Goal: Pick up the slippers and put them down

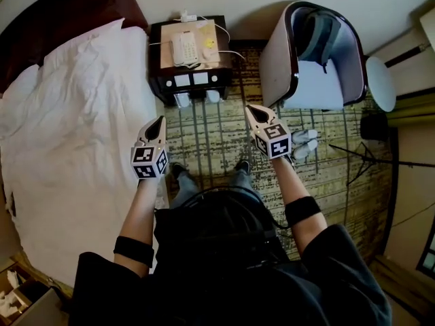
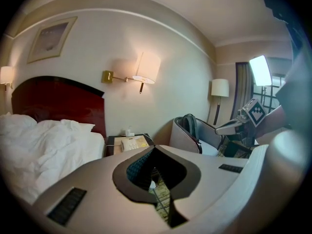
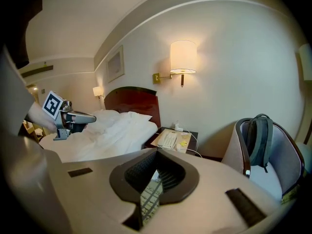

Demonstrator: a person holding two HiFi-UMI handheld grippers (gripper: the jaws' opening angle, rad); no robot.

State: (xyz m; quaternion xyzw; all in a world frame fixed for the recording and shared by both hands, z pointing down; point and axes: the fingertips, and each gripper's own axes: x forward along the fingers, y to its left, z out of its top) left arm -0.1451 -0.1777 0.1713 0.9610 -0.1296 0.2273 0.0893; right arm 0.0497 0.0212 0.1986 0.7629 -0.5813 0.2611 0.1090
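The white bed (image 1: 68, 114) fills the left side of the room; a patterned carpet (image 1: 211, 131) covers the floor beside it; a grey armchair (image 1: 275, 60) stands by the wall, right of the dark nightstand (image 1: 163, 53); the white slippers (image 1: 304, 143) lie on the carpet in front of the armchair; the left claw (image 1: 160, 119) and the right claw (image 1: 249, 107) are both clenched and empty.

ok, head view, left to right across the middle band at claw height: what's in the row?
white bed → left claw → right claw → white slippers on the carpet → dark tripod. I left out the nightstand and the armchair, which sit higher up and overlap the claws sideways.
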